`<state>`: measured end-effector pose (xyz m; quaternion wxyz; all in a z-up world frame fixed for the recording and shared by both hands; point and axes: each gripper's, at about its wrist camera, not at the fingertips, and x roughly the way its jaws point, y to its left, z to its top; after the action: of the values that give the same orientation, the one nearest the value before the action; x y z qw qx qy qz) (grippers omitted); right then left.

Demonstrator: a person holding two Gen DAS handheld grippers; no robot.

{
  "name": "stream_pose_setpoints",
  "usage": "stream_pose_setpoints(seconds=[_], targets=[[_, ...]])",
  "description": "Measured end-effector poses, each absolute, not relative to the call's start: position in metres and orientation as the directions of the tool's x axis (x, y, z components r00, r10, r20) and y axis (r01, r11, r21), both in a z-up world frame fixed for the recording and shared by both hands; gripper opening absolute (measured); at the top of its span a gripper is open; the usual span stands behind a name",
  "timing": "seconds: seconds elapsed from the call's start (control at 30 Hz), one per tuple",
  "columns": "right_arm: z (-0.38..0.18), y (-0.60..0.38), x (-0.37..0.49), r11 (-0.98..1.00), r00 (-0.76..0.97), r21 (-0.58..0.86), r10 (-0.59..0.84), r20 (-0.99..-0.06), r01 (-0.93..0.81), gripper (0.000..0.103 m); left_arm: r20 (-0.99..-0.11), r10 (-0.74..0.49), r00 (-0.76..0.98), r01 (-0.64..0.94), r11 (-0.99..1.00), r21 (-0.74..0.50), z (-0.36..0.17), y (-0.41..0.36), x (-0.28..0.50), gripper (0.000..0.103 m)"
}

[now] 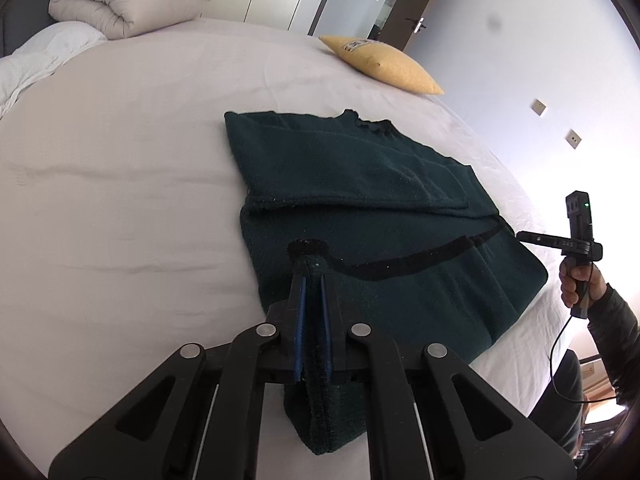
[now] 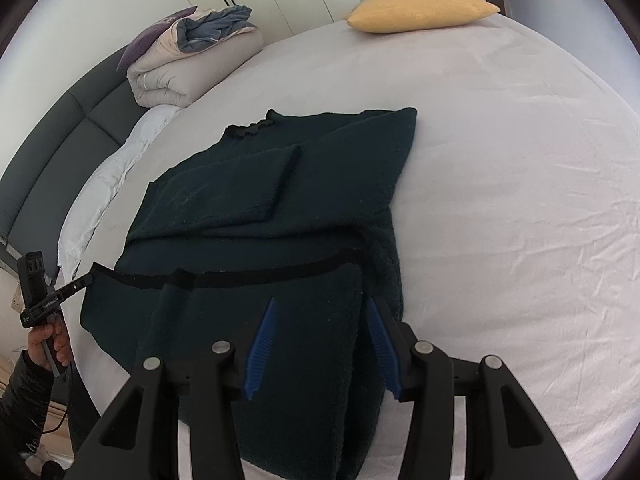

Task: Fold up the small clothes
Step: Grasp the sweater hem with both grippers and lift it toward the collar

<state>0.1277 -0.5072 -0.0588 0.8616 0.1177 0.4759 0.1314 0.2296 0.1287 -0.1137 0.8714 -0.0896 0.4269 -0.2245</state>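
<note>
A dark green garment [image 1: 360, 168] [image 2: 280, 184] lies on the bed, sleeves folded in, collar at the far end. Its hem carries a black band [image 1: 420, 258] [image 2: 260, 276]. My left gripper [image 1: 309, 264] is shut on one hem corner; fabric runs between its blue pads and hangs below them. The right wrist view shows it from the side [image 2: 86, 278] at the band's end. My right gripper [image 2: 320, 304] stands with its jaws apart over the other hem corner. Fabric lies between the pads, which do not press on it. In the left wrist view the right gripper [image 1: 520, 235] sits at the band's far end.
The white sheet [image 1: 140, 160] [image 2: 520, 200] spreads wide around the garment. A yellow pillow [image 1: 384, 64] [image 2: 420, 8] and a folded beige duvet [image 1: 120, 4] [image 2: 192, 68] lie at the far edge. A grey headboard [image 2: 60, 140] runs along one side. A hand [image 1: 576, 280] [image 2: 52, 340] holds each gripper.
</note>
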Motion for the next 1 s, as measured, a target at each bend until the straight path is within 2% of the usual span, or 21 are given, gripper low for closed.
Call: stream_pose_setpoints(seconds=[0.1, 0.13, 0.2, 0.23, 0.67, 0.83, 1.0], targets=[[-0.071, -0.500, 0.139, 0.951, 0.459, 0.286, 0.307, -0.833, -0.117, 0.049, -0.698, -0.465, 0.544, 0.318, 0.885, -0.341, -0.111, 0.128, 0.229, 0.006], [-0.075, -0.499, 0.142, 0.953, 0.442, 0.283, 0.301, -0.845, -0.108, 0.045, -0.697, -0.465, 0.547, 0.318, 0.885, -0.341, -0.110, 0.128, 0.229, 0.006], [-0.078, -0.499, 0.144, 0.955, 0.437, 0.277, 0.293, -0.850, -0.102, 0.010, -0.692, -0.461, 0.555, 0.316, 0.887, -0.337, -0.107, 0.129, 0.227, 0.006], [-0.078, -0.499, 0.145, 0.956, 0.438, 0.274, 0.290, -0.851, -0.102, 0.008, -0.689, -0.459, 0.561, 0.316, 0.888, -0.335, -0.106, 0.129, 0.227, 0.006], [-0.011, -0.483, 0.123, 0.962, 0.654, 0.191, 0.273, -0.706, -0.195, 0.007, -0.608, -0.446, 0.657, 0.326, 0.895, -0.304, -0.061, 0.125, 0.244, 0.005], [0.009, -0.483, 0.144, 0.971, 0.716, 0.155, 0.239, -0.656, -0.182, 0.007, -0.555, -0.423, 0.716, 0.315, 0.905, -0.284, -0.032, 0.126, 0.271, 0.005], [0.019, -0.497, 0.176, 0.977, 0.758, 0.168, 0.209, -0.618, -0.133, 0.007, -0.539, -0.398, 0.742, 0.300, 0.917, -0.264, -0.012, 0.123, 0.313, 0.005]])
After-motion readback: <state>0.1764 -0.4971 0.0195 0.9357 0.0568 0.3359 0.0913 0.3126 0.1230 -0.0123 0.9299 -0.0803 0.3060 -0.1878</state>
